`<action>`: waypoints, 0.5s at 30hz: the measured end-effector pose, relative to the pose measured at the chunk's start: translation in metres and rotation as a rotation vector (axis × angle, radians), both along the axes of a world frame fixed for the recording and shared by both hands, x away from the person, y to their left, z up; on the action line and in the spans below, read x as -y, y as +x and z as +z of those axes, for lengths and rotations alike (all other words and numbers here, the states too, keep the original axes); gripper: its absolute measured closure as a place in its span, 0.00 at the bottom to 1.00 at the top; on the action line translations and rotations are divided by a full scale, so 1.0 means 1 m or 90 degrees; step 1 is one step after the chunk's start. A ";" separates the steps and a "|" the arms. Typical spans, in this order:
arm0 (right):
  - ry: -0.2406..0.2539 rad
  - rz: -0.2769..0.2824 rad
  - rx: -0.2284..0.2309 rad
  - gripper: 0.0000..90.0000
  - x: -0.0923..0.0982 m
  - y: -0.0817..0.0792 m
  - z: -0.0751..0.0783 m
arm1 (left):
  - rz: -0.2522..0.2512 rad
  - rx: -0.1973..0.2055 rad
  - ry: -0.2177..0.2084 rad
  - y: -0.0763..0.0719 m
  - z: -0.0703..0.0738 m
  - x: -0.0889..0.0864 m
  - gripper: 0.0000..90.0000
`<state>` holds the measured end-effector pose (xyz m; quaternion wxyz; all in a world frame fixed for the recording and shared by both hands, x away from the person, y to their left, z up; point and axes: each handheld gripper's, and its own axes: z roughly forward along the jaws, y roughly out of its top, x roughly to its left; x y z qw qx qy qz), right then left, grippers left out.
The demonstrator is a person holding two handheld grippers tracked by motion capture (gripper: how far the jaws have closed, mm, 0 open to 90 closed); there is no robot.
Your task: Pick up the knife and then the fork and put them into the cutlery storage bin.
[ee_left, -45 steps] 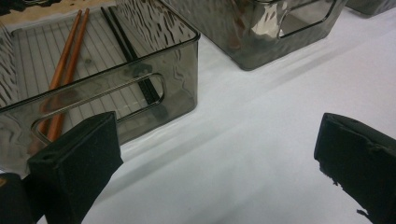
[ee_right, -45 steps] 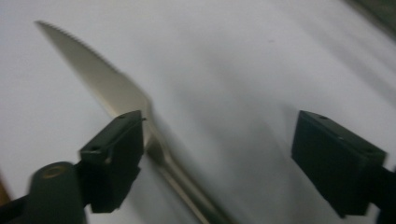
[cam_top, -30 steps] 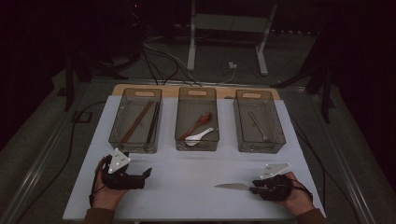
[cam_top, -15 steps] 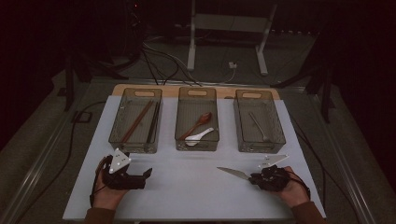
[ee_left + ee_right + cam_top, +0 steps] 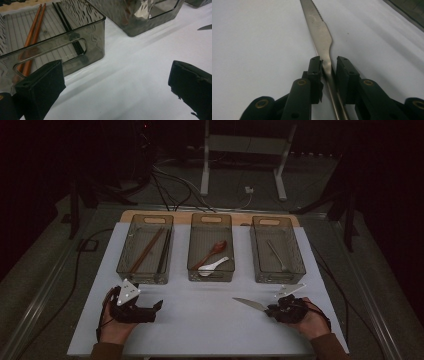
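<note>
- R gripper (image 5: pixel 272 310) pinches knife (image 5: pixel 250 303) by its handle near front right edge; blade points left, over the sheet.
- L gripper (image 5: pixel 150 308) spread wide, nothing between jaws, well apart from knife.
- Behind: 3 bins – left bin (image 5: pixel 131 270) w/ chopsticks (image 5: pixel 147 249), mid bin (image 5: pixel 192 269) w/ spoons (image 5: pixel 214 248), right bin (image 5: pixel 298 265) w/ one utensil, too dim to tell which.
- Nothing between knife & bins.
- White sheet (image 5: pixel 200 320) on table; dark room, cables (image 5: pixel 170 180) on floor.
</note>
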<state>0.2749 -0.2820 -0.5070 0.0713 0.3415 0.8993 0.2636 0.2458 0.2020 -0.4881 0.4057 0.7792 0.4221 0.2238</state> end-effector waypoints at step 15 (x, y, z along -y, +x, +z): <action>-0.051 0.010 0.051 0.89 -0.011 -0.010 0.001 | 0.003 0.001 -0.002 -0.001 0.001 -0.002 0.02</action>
